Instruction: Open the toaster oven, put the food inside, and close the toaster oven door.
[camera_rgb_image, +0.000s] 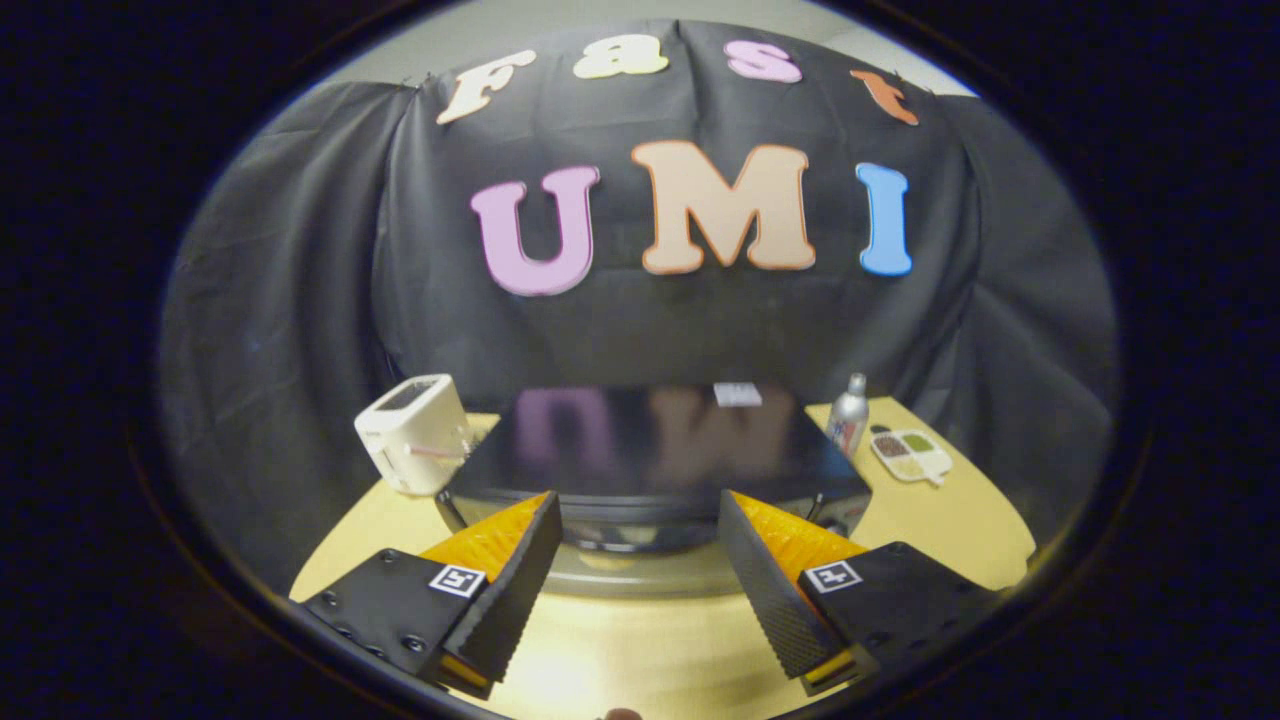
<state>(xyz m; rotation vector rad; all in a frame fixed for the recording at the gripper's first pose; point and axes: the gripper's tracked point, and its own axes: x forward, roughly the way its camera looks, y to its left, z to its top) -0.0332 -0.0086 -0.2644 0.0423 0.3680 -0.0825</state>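
Booth interior: cloth-draped wall behind a yellow desk.

The booth wall (300, 300) consists of black cloth hung in loose vertical folds, enclosing the scene at the rear and on both sides. Above the top edge of the cloth, a strip of plain pale wall surface (600, 20) is visible. The desk (950, 520) has a smooth yellow top with a rounded outline, and meets the cloth at its far edge. Light falls from above and produces a bright, diffuse reflection on the near part of the desk surface. The cloth itself stays dark and matte.
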